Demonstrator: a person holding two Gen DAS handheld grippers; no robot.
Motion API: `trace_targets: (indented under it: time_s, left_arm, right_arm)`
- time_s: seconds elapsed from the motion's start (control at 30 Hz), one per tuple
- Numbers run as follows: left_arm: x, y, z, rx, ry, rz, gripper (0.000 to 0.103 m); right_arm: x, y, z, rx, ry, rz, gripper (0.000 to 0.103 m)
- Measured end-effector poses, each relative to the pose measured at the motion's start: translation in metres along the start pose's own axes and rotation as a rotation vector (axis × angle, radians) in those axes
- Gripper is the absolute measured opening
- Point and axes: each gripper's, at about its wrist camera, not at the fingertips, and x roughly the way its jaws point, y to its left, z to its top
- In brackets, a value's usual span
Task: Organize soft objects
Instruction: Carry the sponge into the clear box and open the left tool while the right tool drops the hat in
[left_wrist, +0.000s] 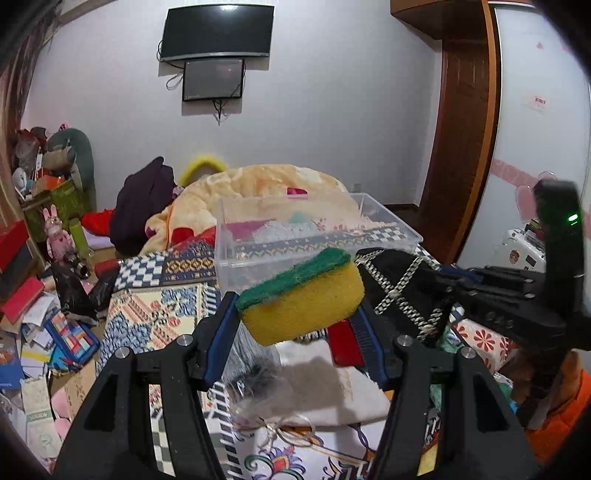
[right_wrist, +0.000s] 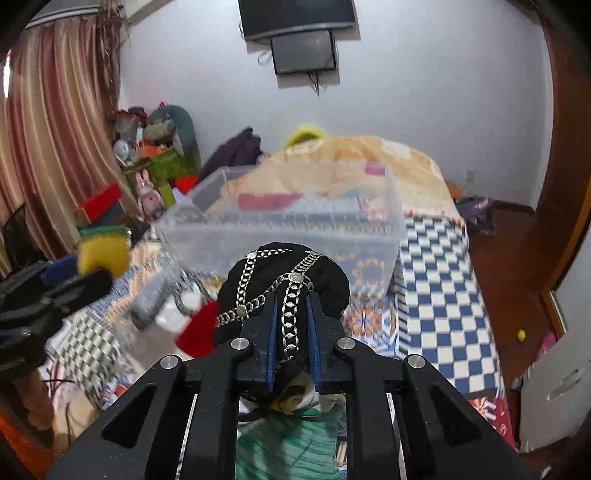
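Note:
My left gripper (left_wrist: 295, 314) is shut on a yellow sponge with a green scouring top (left_wrist: 301, 297), held in the air in front of a clear plastic bin (left_wrist: 236, 266). The sponge also shows at the left of the right wrist view (right_wrist: 103, 251). My right gripper (right_wrist: 291, 306) is shut on a black soft pad crossed by silver chains (right_wrist: 280, 273), held before the bin (right_wrist: 369, 236). The pad also shows to the right of the sponge in the left wrist view (left_wrist: 399, 288). The bin stands on the patterned bed cover and holds some soft items.
A patterned blue-and-white cover (right_wrist: 436, 295) spreads over the bed. A peach blanket (left_wrist: 266, 184) is heaped behind the bin. A white cloth pouch (left_wrist: 325, 384) and a red item (left_wrist: 343, 343) lie below the sponge. Clutter of boxes and toys (left_wrist: 48, 229) fills the left floor.

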Motion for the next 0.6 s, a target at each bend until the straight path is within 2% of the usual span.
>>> trace_targets:
  time_s: [0.3, 0.47, 0.6]
  left_arm:
    - [0.007, 0.009, 0.040, 0.000, -0.070, 0.020, 0.060]
    - [0.016, 0.010, 0.058, 0.021, -0.096, 0.042, 0.060]
    - [0.031, 0.013, 0.073, 0.024, -0.082, 0.032, 0.060]
  right_arm:
    - [-0.033, -0.001, 0.044, 0.002, -0.171, 0.020, 0.013]
    - [-0.035, -0.003, 0.060, 0.003, -0.236, -0.005, 0.013]
    - [-0.027, -0.006, 0.074, 0.013, -0.260, -0.024, 0.013]
